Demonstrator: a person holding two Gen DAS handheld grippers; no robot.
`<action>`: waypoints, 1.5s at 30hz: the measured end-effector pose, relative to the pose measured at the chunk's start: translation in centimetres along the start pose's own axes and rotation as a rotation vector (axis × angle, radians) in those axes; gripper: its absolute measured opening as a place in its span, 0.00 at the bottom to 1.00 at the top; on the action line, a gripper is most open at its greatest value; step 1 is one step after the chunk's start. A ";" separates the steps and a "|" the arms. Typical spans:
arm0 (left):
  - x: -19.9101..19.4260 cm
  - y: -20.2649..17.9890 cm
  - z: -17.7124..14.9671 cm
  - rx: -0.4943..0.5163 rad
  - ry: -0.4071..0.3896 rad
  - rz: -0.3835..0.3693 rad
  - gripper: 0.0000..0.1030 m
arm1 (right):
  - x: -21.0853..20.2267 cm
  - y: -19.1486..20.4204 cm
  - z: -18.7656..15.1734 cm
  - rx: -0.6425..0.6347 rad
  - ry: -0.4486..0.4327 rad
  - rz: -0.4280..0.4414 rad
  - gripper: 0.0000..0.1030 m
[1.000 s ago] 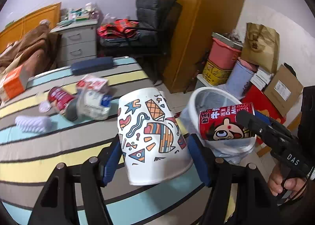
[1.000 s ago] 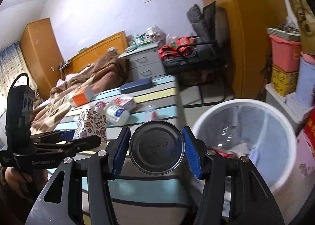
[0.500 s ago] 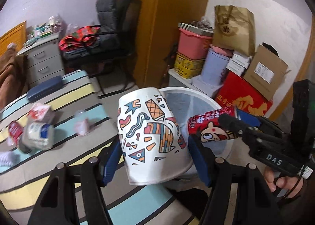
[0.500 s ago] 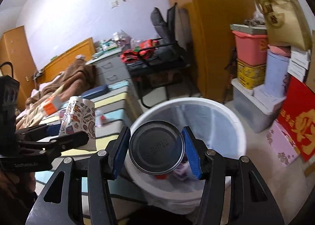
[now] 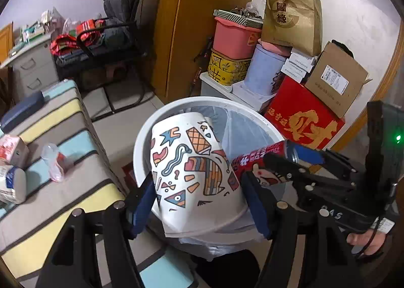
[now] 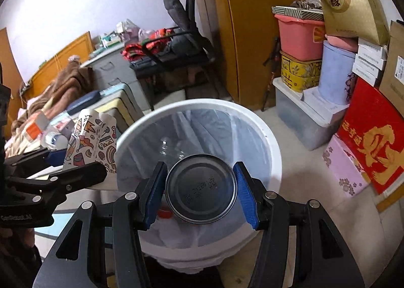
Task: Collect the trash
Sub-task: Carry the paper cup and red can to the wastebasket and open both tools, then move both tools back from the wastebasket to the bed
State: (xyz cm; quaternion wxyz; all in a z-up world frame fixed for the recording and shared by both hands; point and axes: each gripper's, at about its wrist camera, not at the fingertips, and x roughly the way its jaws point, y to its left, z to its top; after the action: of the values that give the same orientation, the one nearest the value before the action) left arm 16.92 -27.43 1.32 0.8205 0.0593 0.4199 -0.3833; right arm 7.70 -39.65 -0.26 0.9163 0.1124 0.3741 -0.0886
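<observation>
Patterned paper cup [image 5: 192, 174] and round metal can [image 6: 201, 189] gripped above white bin [image 6: 252, 121]

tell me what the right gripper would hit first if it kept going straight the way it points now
Probably the plastic liner inside the white bin: the right gripper, shut on a can, aims into its open mouth. Depth is hard to judge.

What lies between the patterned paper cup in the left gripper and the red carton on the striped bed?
In the left wrist view, between the paper cup and the red carton lies a crumpled clear plastic wrapper on the striped bed.
</observation>
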 end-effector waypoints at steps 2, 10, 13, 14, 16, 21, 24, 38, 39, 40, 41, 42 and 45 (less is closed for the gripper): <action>0.1 0.0 0.0 0.001 -0.002 -0.007 0.70 | 0.1 -0.2 -0.1 -0.007 0.009 0.000 0.54; -0.8 0.8 -0.5 -0.014 -0.018 0.021 0.73 | -0.7 -0.4 0.0 0.024 -0.022 0.005 0.59; -1.7 1.3 -0.7 -0.024 -0.031 0.029 0.73 | -0.9 0.2 0.1 0.019 -0.029 0.009 0.59; -2.0 1.4 -0.8 -0.023 -0.037 0.034 0.73 | -1.0 0.4 0.1 0.017 -0.031 0.013 0.59; -2.7 1.6 -1.1 -0.027 -0.046 0.050 0.73 | -1.2 0.7 0.3 0.013 -0.038 0.016 0.59; -4.8 2.6 -1.8 -0.050 -0.078 0.071 0.73 | -1.7 2.0 0.3 -0.001 -0.055 0.024 0.59; -5.9 3.1 -2.2 -0.044 -0.097 0.098 0.73 | -2.0 2.9 0.3 -0.010 -0.065 0.039 0.59; -10.6 8.8 -5.5 -0.142 -0.156 0.175 0.73 | -2.3 8.1 0.3 -0.063 -0.091 0.122 0.59; -11.0 9.3 -5.8 -0.155 -0.163 0.183 0.73 | -2.2 8.5 0.3 -0.070 -0.090 0.131 0.59; -11.5 10.1 -6.0 -0.168 -0.171 0.193 0.73 | -2.2 8.9 0.2 -0.077 -0.088 0.138 0.59; -11.9 10.7 -6.2 -0.182 -0.177 0.207 0.73 | -2.0 9.5 0.3 -0.088 -0.086 0.144 0.59; -12.4 11.4 -6.4 -0.194 -0.184 0.223 0.73 | -1.9 9.9 0.2 -0.095 -0.084 0.147 0.59; -13.7 13.5 -7.1 -0.223 -0.200 0.269 0.73 | -1.4 11.5 0.3 -0.116 -0.077 0.175 0.59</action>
State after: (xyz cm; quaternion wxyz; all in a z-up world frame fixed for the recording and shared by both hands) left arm 16.72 -7.04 3.85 0.9034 -0.0149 0.3643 -0.2255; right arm 9.76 -28.57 2.53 0.9392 0.0878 0.3319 0.0091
